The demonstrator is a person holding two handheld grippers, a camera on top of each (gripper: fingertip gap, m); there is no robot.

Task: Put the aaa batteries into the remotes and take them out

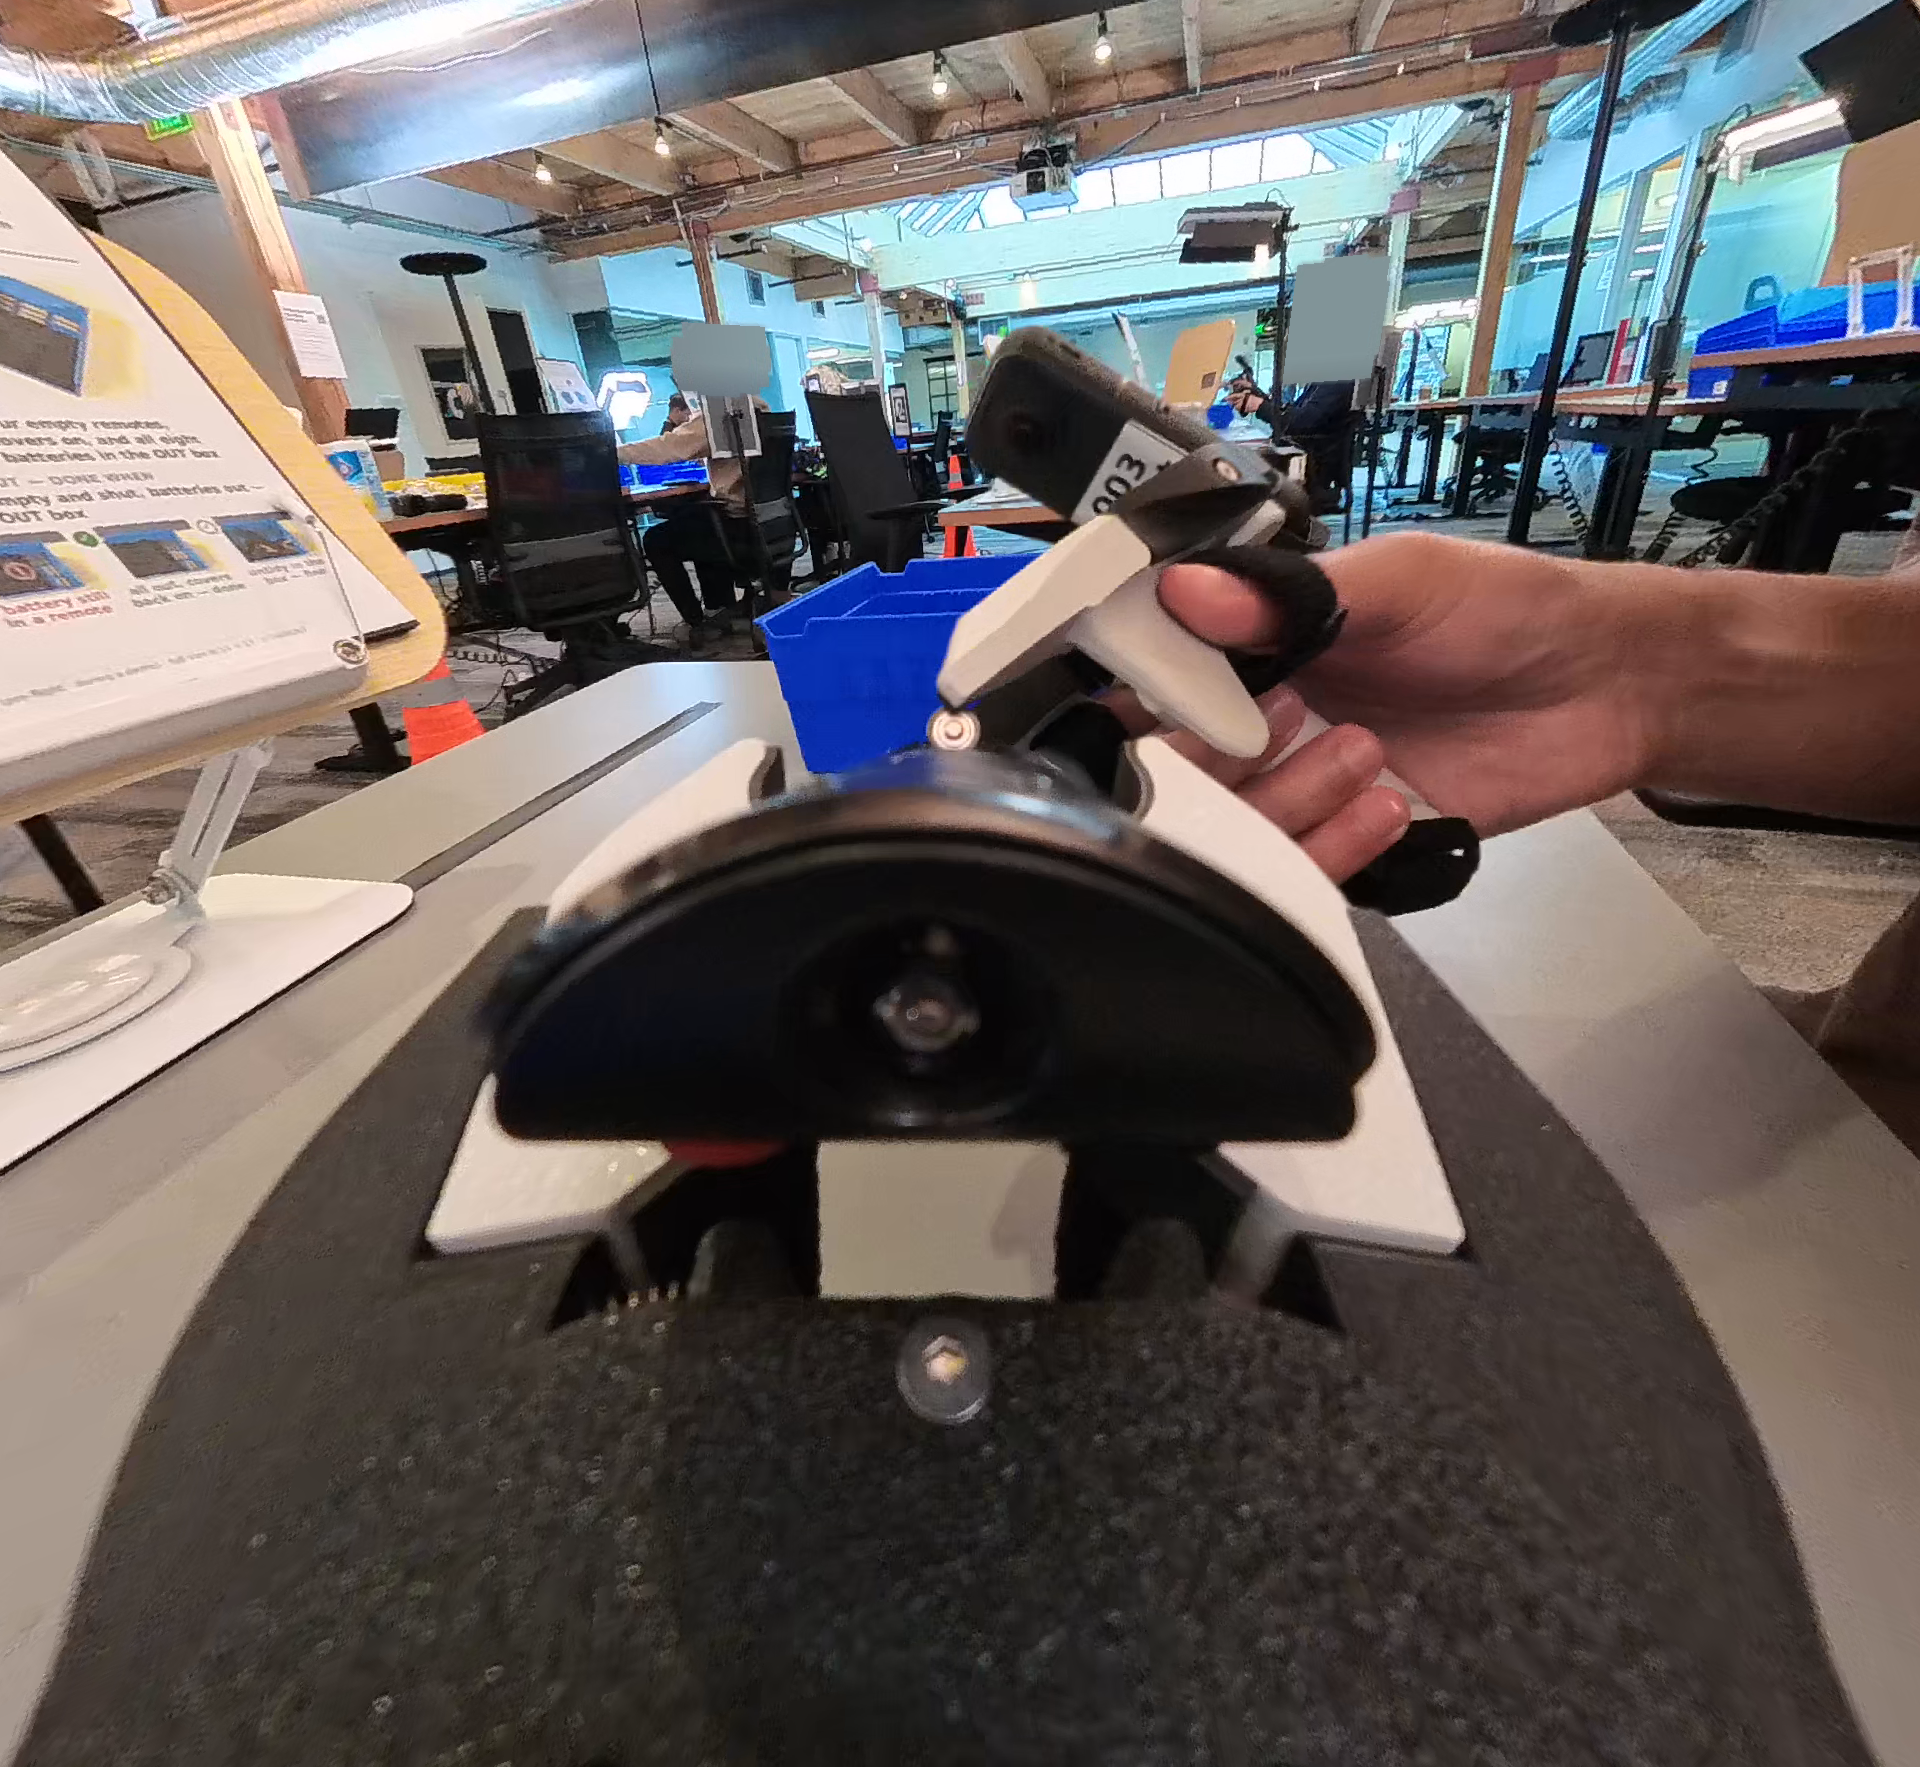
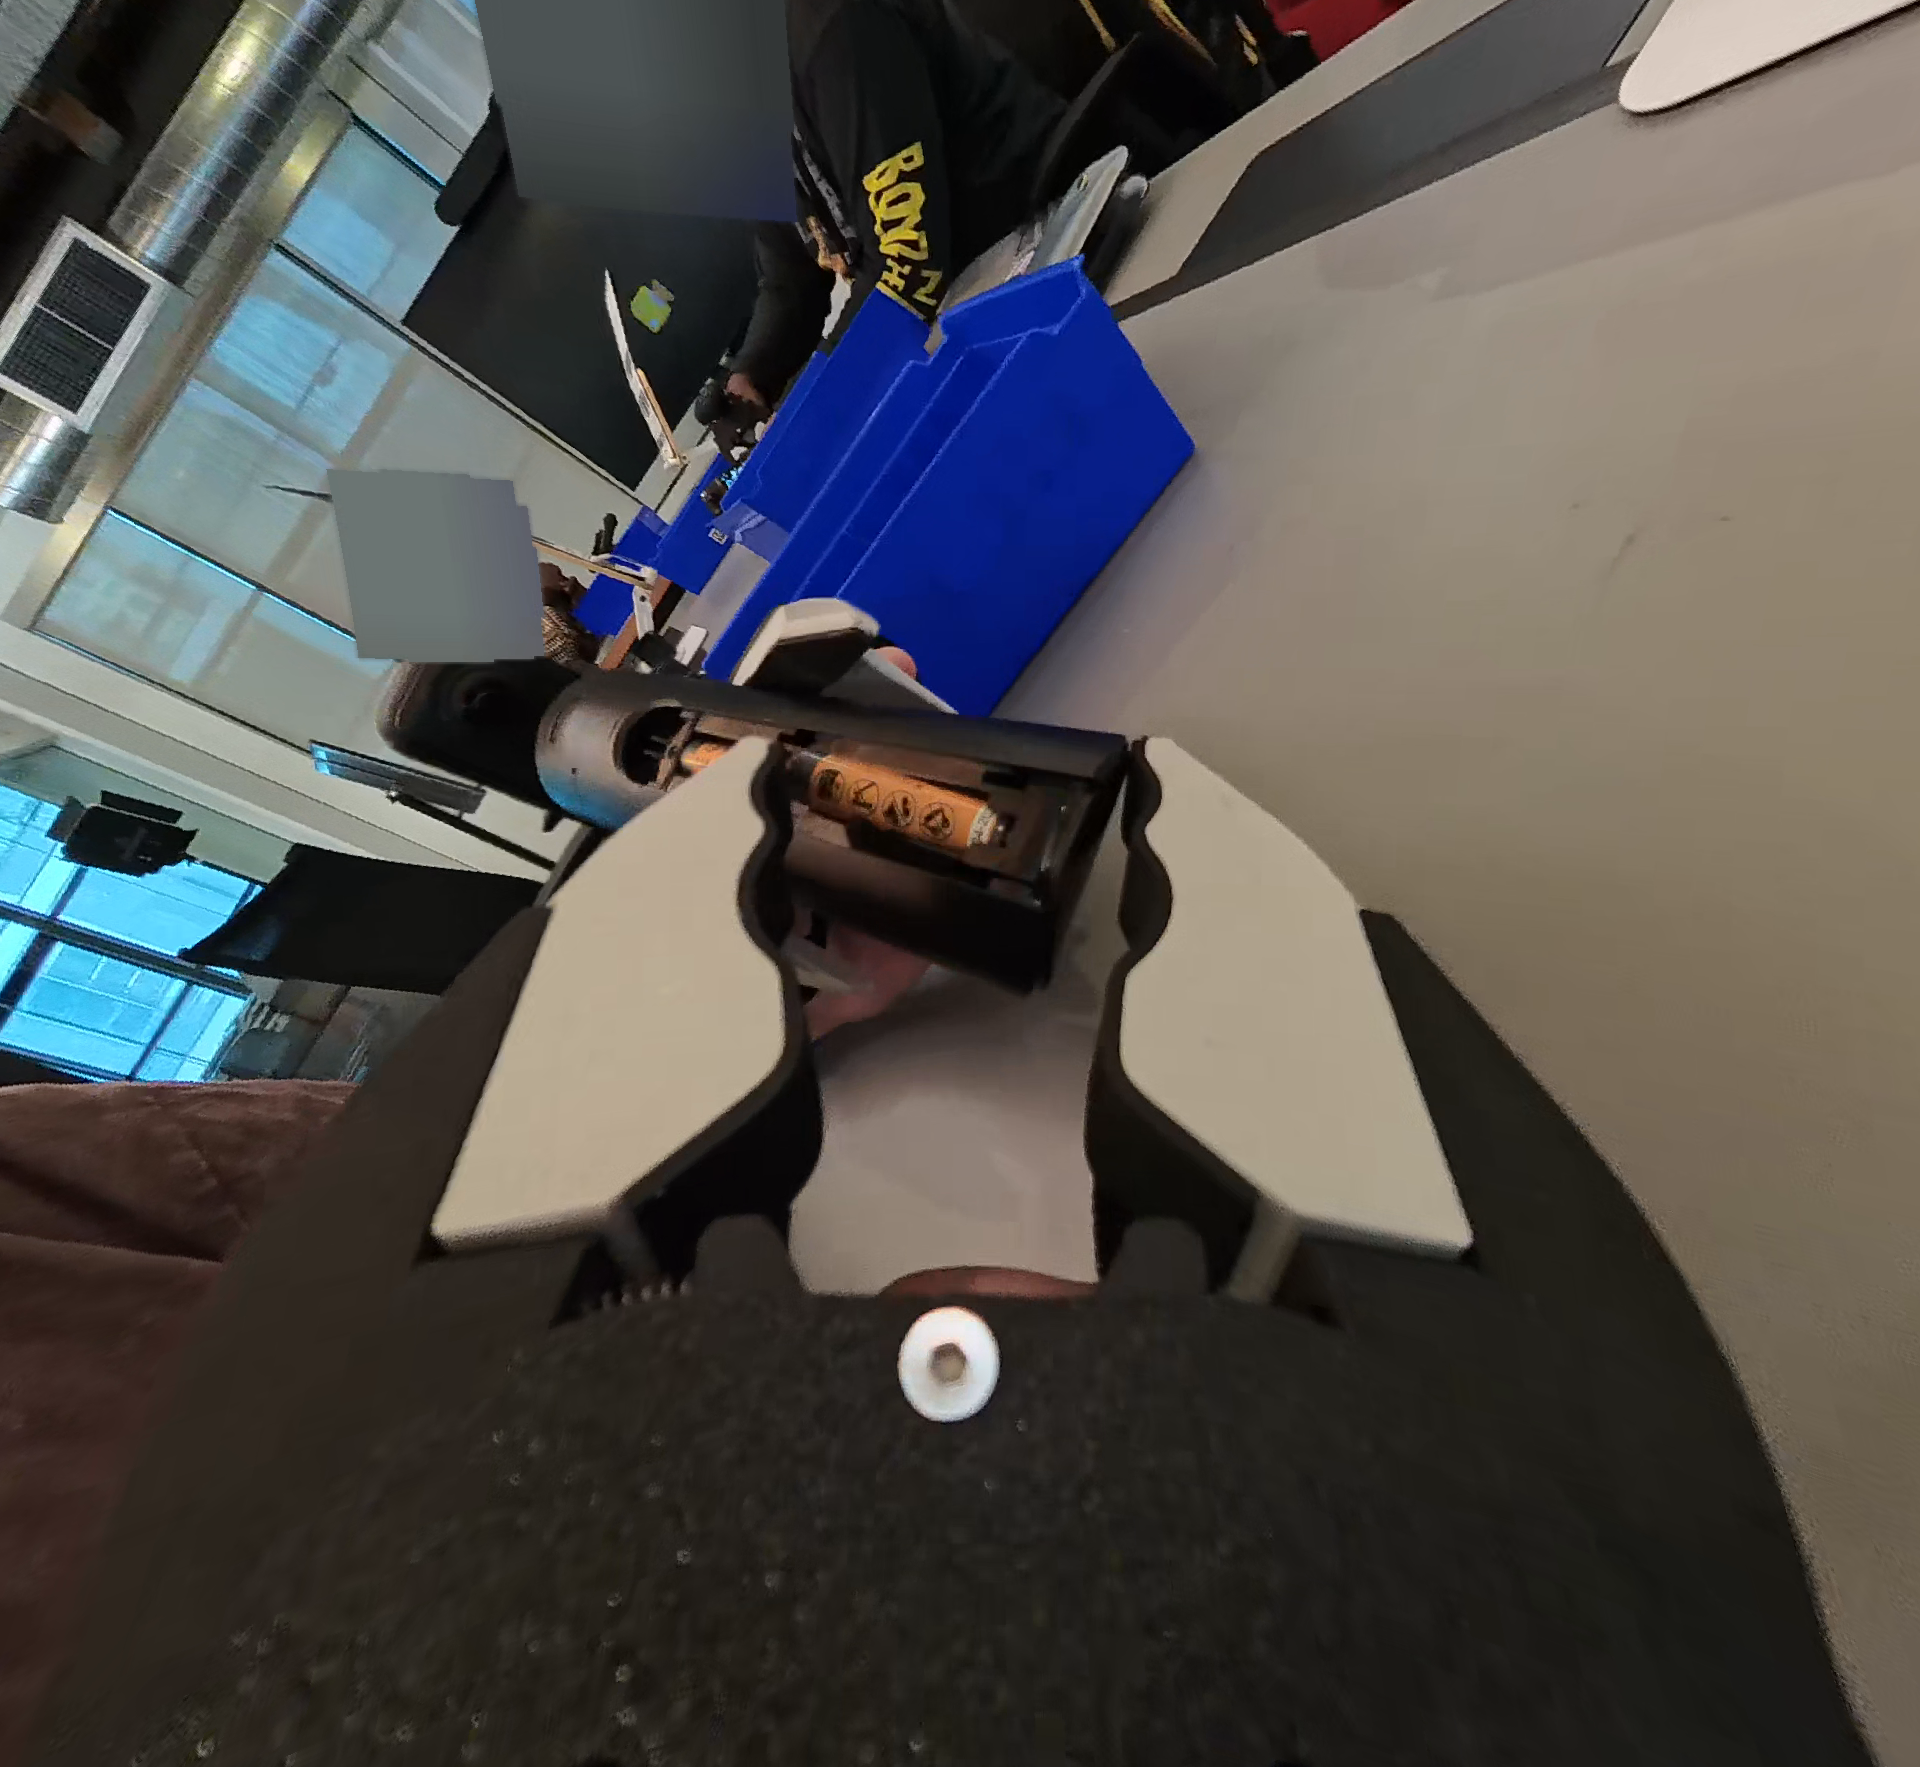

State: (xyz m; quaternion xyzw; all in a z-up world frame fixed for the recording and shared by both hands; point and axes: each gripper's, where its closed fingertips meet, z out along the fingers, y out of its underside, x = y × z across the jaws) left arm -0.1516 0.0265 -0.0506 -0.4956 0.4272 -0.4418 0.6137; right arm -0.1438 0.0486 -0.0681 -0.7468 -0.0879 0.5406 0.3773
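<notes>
A black remote (image 1: 727, 1000) sits end-on between the white fingers of my left gripper (image 1: 945, 772), which is shut on it above the grey table. In the right wrist view the remote (image 2: 935, 896) lies crosswise with its battery compartment uncovered and an orange AAA battery (image 2: 894, 798) seated inside. My right gripper (image 2: 945, 782) is open, its two fingers straddling the compartment end of the remote. It also shows in the left wrist view (image 1: 1049, 678), held by a hand and tilted down, with one fingertip (image 1: 951, 730) at the remote's top.
A blue bin (image 1: 862, 668) stands on the grey table (image 1: 582, 761) just behind the remote, also in the right wrist view (image 2: 997, 491). An instruction board (image 1: 156, 522) on a white stand is at the left. Chairs, desks and seated people fill the background. Both grippers' tips are close together, under 4 cm apart.
</notes>
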